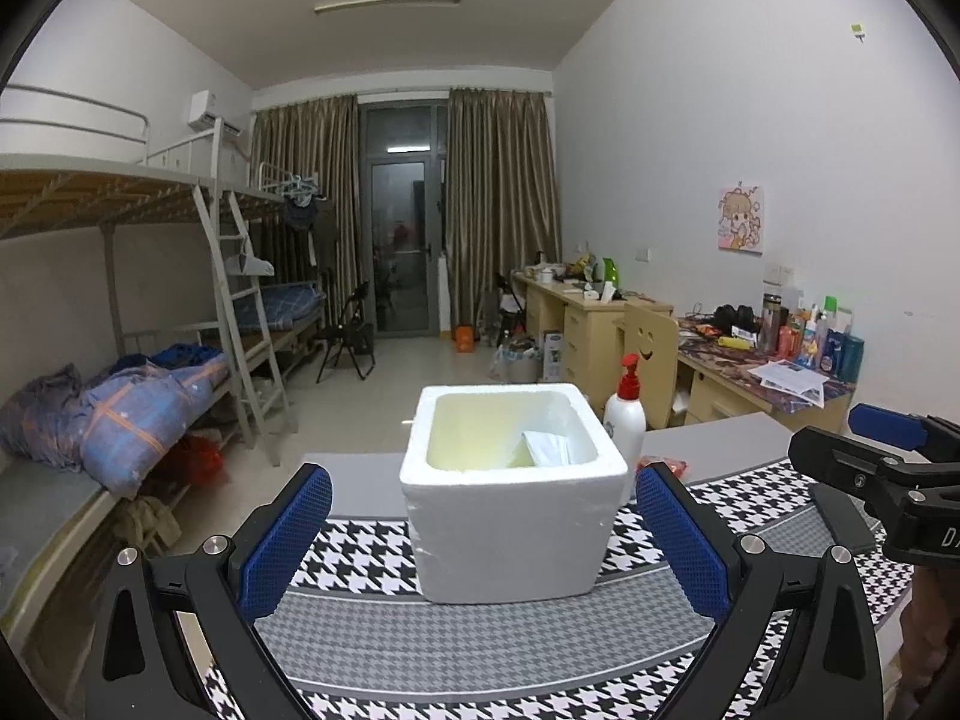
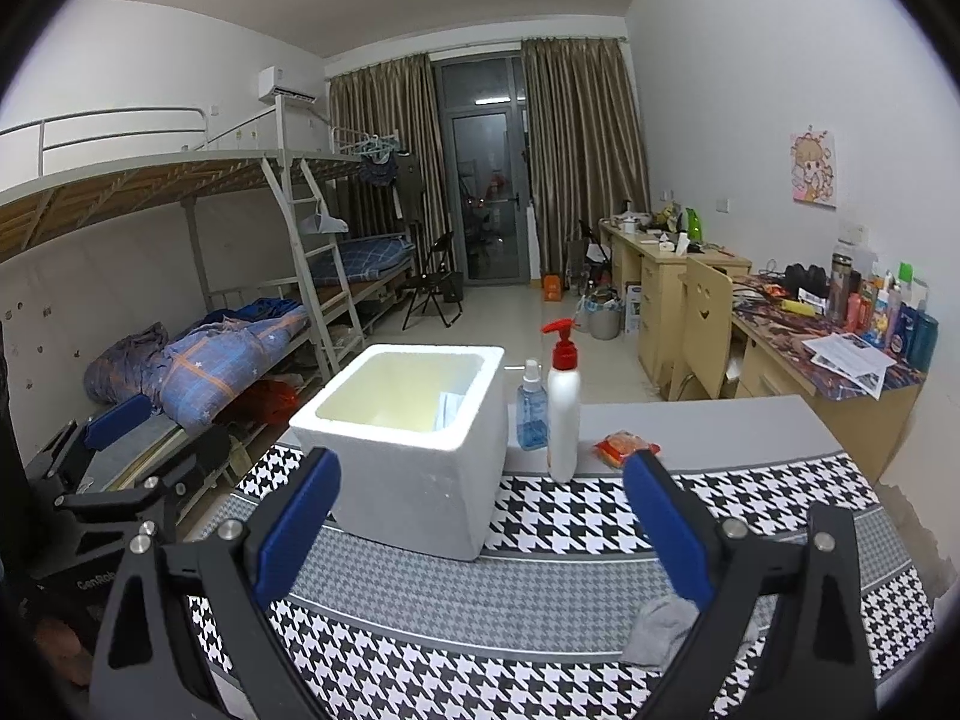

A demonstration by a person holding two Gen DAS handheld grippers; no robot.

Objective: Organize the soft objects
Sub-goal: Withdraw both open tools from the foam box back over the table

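Dormitory room with bunk beds (image 1: 150,324), houndstooth-covered counter (image 2: 576,516), white foam box (image 1: 510,492) standing on it, grey soft cloth (image 2: 663,630) lying under the right gripper (image 2: 480,531), left gripper (image 1: 483,540) before the box, both with fingers wide apart, holding nothing.

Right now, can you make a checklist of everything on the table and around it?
Surface: houndstooth cloth over a grey table.
Job's things: white foam box, open, pale packet inside; grey soft cloth near the right gripper.
Clutter: white pump bottle, blue spray bottle, orange packet behind the box's right side.
Grippers: left gripper open, empty; right gripper open, empty.
Cables: nothing seen on the table.
Surroundings: bunk beds left, cluttered desks right.
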